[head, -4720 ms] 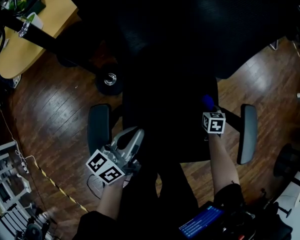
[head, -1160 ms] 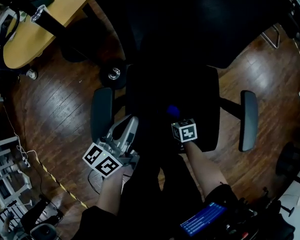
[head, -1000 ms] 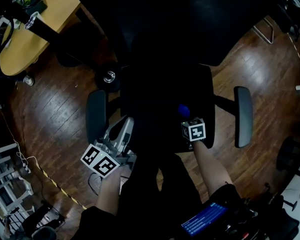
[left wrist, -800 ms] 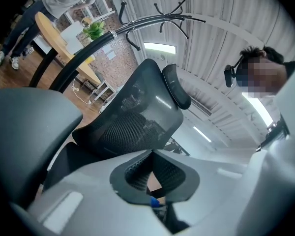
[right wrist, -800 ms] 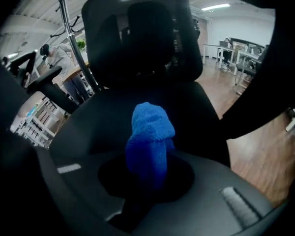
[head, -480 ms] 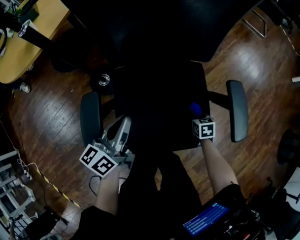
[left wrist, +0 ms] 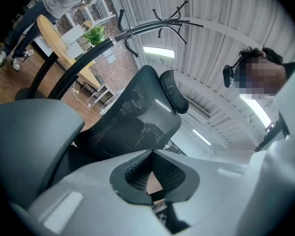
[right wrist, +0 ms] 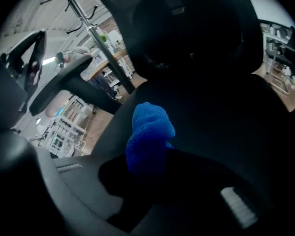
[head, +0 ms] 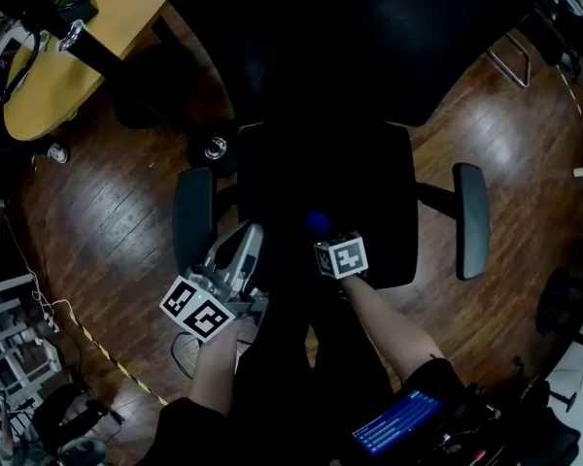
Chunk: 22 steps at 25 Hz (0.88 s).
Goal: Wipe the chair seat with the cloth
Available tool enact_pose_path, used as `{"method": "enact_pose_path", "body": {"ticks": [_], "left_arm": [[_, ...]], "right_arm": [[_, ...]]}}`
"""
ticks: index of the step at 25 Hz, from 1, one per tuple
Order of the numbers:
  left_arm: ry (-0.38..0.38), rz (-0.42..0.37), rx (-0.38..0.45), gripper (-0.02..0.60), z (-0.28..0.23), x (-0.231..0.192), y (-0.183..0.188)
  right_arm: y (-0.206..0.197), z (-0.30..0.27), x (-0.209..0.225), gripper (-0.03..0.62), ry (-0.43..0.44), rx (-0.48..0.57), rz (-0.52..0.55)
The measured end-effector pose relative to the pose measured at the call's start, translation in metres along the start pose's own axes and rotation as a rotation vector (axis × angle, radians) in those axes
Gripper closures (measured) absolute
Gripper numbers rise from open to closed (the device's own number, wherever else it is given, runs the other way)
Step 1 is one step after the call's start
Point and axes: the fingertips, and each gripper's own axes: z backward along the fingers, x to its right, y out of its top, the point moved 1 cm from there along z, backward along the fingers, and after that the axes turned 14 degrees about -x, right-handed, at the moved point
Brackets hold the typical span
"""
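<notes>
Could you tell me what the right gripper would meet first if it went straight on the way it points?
Likely the seat: the right gripper, shut on the cloth, points low across it toward the backrest. Depth is unclear in the dark.

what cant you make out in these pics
- Chair seat: head view, too dark to show dirt or wiped parts.
- Whether the blue cloth touches the seat: right gripper view, lost in shadow.
- Things on the wooden desk: head view, too small, cut off by the edge.
</notes>
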Motion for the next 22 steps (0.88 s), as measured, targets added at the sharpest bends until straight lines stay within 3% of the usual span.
{"method": "enact_pose_path", "body": {"ticks": [4,7,16,22], "left_arm": [[0.001,-0.001,0.01,0.58,0.005,0.005,0.0],[-0.002,-0.006,0.004,0.58,0.004,0.006,-0.002],[-0.004,-0.009,-0.001,0.58,-0.001,0.001,-0.007],[-0.02,-0.016,-0.021,0.58,-0.012,0.007,-0.008]], "right_arm": [[-0.011,-0.041,-0.093,0.556,0.151,-0.068,0.123],[-0.021,-0.06,-0.118,0.556,0.173,-0.107,0.165],[-0.041,-0.054,-0.065,0.556,0.103,-0.102,0.072],[-0.057,0.01,0.017,0.556,-0.011,-0.123,-0.03]]}}
